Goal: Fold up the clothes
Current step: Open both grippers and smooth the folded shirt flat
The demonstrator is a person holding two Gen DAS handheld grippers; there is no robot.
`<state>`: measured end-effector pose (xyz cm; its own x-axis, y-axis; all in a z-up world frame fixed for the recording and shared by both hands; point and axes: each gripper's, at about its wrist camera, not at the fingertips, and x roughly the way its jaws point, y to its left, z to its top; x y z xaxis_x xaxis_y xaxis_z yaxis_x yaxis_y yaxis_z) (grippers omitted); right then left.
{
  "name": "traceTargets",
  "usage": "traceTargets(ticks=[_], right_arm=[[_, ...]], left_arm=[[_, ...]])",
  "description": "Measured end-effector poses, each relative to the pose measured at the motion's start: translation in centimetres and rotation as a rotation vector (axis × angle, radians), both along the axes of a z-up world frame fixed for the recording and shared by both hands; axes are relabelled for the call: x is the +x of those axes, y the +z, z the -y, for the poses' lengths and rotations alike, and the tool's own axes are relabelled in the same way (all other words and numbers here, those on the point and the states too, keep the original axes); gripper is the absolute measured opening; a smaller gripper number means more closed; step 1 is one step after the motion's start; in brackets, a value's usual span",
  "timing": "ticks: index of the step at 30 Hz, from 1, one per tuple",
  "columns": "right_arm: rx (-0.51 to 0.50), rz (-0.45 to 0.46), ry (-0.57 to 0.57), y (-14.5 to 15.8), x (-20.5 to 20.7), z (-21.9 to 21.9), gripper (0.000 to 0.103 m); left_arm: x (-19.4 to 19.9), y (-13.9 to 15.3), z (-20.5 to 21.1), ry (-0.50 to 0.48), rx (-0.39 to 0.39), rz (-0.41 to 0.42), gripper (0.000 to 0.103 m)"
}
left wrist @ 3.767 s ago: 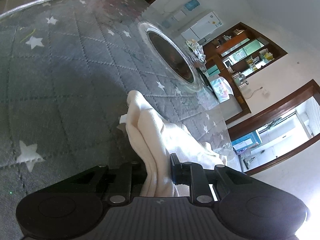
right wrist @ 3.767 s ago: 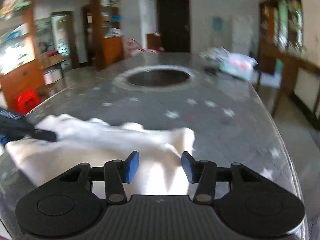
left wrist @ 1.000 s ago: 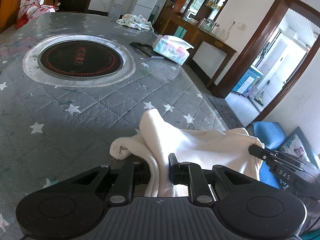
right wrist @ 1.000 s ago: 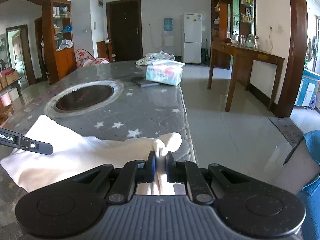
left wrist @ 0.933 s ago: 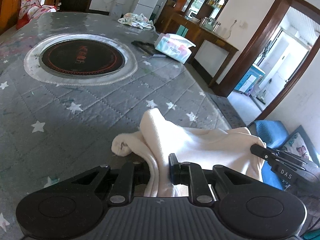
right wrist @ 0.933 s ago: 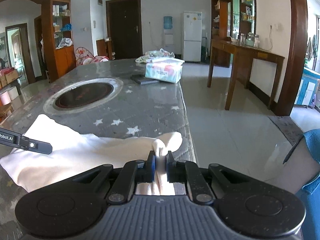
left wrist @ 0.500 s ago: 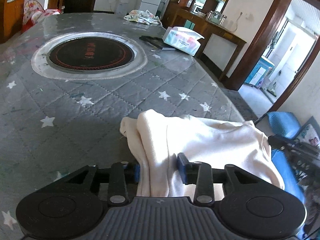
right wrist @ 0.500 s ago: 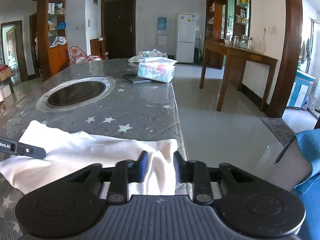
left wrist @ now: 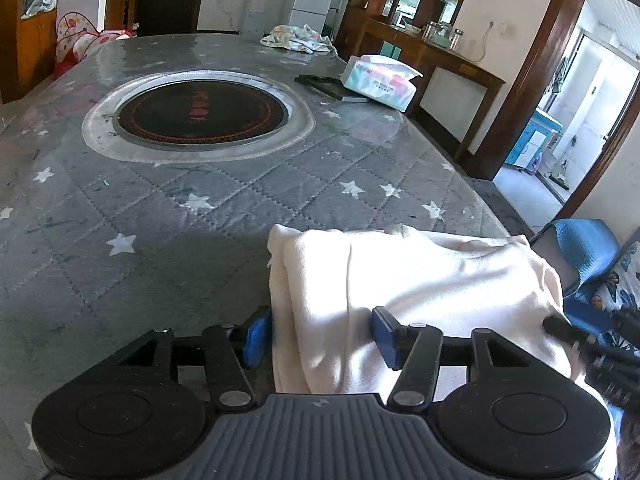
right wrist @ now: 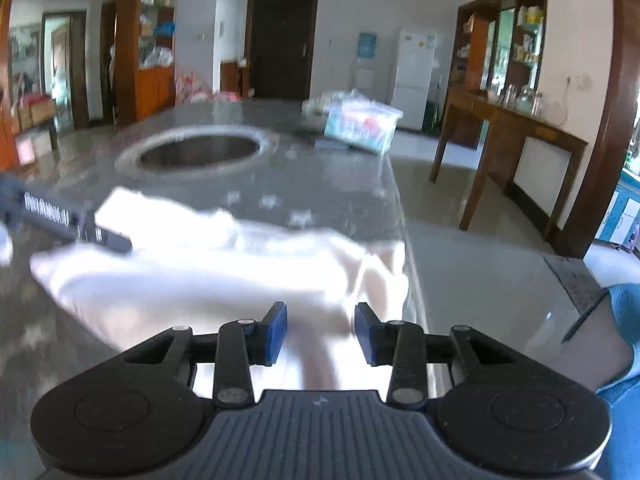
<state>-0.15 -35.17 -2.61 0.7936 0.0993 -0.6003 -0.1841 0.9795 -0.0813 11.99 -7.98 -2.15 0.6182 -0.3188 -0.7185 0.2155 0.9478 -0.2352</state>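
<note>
Here, the left wrist view shows the left gripper (left wrist: 322, 336) spread over the folded cream garment (left wrist: 416, 280) at the star-quilted table's (left wrist: 168, 216) near edge. In the blurred right view, the right gripper (right wrist: 321, 333) gapes too; overhanging cloth could slide off.

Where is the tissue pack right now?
In the left wrist view, the white-and-teal soft tissue pack sits far back on the table's right edge, beside a flat black object, right of the round black cooktop.
</note>
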Motion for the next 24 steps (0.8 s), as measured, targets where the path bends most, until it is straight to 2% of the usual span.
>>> traceTargets(ticks=[6, 10, 14, 19, 24], right_arm=[[0.030, -0.028, 0.002, -0.4, -0.8, 0.6, 0.037], [0.016, -0.033, 0.008, -0.2, -0.8, 0.7, 0.039], [0.023, 0.001, 0.001, 0.6, -1.3, 0.6, 0.038], [0.030, 0.022, 0.052, 1.4, -1.8, -0.5, 0.038], [0.024, -0.008, 0.105, 0.9, -1.1, -2.1, 0.038]], left_arm=[[-0.5, -0.1, 0.0, -0.017, 0.018, 0.010, 0.060], [-0.7, 0.1, -0.1, -0.017, 0.020, 0.012, 0.060], [-1.1, 0.8, -0.5, -0.005, 0.037, 0.042, 0.060], [-1.9, 1.8, -0.5, 0.003, 0.066, 0.092, 0.060], [-3.1, 2.1, 0.0, -0.040, 0.082, 0.107, 0.066]])
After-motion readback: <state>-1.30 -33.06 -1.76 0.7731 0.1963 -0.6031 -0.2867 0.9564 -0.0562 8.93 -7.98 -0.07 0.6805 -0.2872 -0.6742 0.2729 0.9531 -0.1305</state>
